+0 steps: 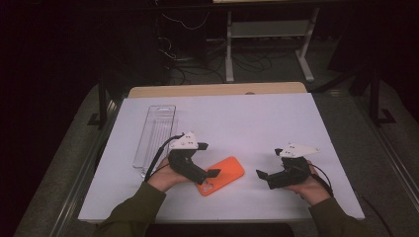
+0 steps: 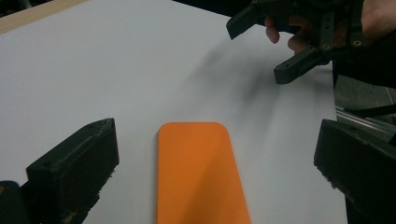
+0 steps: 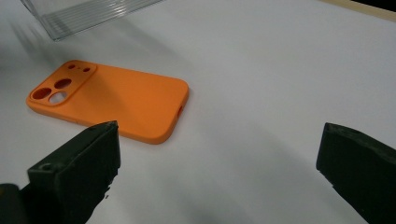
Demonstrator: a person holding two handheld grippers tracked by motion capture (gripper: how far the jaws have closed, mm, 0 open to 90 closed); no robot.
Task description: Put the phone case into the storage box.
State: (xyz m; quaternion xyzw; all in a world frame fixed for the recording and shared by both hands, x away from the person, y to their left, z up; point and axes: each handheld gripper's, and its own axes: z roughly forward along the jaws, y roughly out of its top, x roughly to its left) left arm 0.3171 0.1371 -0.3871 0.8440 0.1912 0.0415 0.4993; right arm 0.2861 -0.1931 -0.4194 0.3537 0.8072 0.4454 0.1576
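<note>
I hold my left gripper (image 1: 213, 173) low over the near end of the orange phone case (image 1: 222, 176), which lies flat, back side up, on the white tabletop (image 1: 247, 118), roughly midway between my two hands and toward the near edge. In the left gripper view the case (image 2: 198, 172) runs away from me right down the middle of the gap, and my jaws stand wide apart on either side of it, clear of its long edges and holding nothing. My right gripper (image 1: 261, 174) hovers to the right of the case, well apart from it, pointing back toward it; in the left gripper view it (image 2: 261, 46) shows farther off with its jaws spread and my fingers (image 2: 275, 32) curled behind them. The right gripper view shows its jaws opened wide and empty, with bare tabletop between them, and the case (image 3: 116, 100) off to the left, its camera cut-outs at the far left corner. A clear plastic tray (image 1: 154, 138) lies lengthwise on the tabletop beyond my left hand (image 1: 165, 177), near the left edge, apart from the case; I see one ribbed corner of it (image 3: 84, 14) in the right gripper view.
</note>
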